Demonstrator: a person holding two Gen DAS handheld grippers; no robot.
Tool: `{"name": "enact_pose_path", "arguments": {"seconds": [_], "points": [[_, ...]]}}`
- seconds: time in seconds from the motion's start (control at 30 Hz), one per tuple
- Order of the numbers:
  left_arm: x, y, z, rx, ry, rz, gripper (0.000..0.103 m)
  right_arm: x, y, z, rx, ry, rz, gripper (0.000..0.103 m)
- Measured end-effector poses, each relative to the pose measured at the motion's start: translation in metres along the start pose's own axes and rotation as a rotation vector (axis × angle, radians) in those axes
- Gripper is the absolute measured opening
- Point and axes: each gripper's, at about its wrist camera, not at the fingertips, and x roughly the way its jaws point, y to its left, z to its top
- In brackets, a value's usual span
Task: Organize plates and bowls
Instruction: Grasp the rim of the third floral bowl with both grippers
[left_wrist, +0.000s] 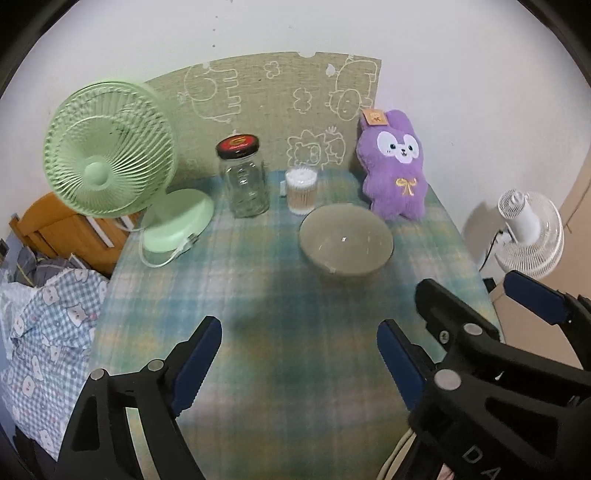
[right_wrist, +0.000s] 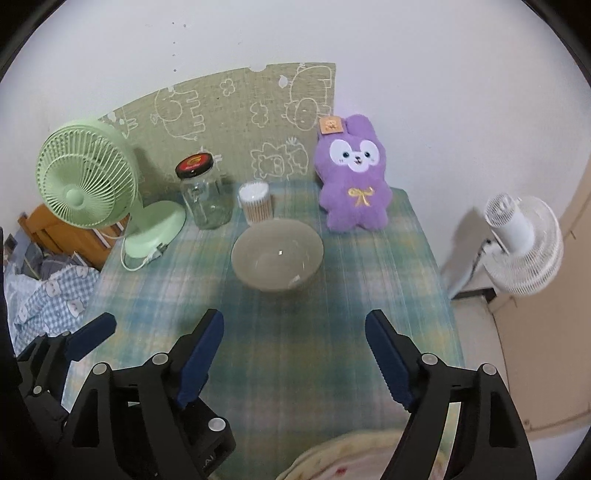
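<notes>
Both the left gripper (left_wrist: 299, 332) and right gripper (right_wrist: 294, 328) are spread and empty at lower frame. One bowl (right_wrist: 277, 253) is seen mid-frame on the desk (right_wrist: 332, 332); no plates are visible, so stacking looks finished.

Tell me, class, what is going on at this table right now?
A person holds two grippers above a table with a plaid cloth. Both the left gripper and the right gripper are open and empty. A grey-green bowl sits alone on the cloth ahead of them, untouched. Behind it stand a glass jar, a tub of cotton swabs, a purple plush rabbit and a green fan.
</notes>
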Motion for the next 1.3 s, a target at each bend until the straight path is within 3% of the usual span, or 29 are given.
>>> {"name": "enact_pose_path", "arguments": {"seconds": [0.27,0.6,0.83,1.17,1.23,1.3], "points": [[0.046,-0.016,0.034,-0.070,0.013,0.053,0.083,0.049,-0.024,0.037,-0.016,-0.019,0.018,0.082],[0.110,-0.023,0.062,-0.098,0.030,0.136,0.080,0.130,-0.040,0.062,-0.007,0.055,0.070,0.081],[0.158,-0.015,0.065,-0.134,0.110,0.089,0.056,0.180,-0.040,0.064,-0.006,0.126,0.080,0.055],[0.188,-0.018,0.060,-0.116,0.173,0.126,0.024,0.217,-0.039,0.058,0.016,0.206,0.095,0.018],[0.189,-0.019,0.059,-0.111,0.178,0.126,0.015,0.218,-0.039,0.057,0.014,0.203,0.089,0.016],[0.190,-0.021,0.059,-0.105,0.177,0.134,0.015,0.218,-0.037,0.056,0.012,0.200,0.084,0.016]]}}
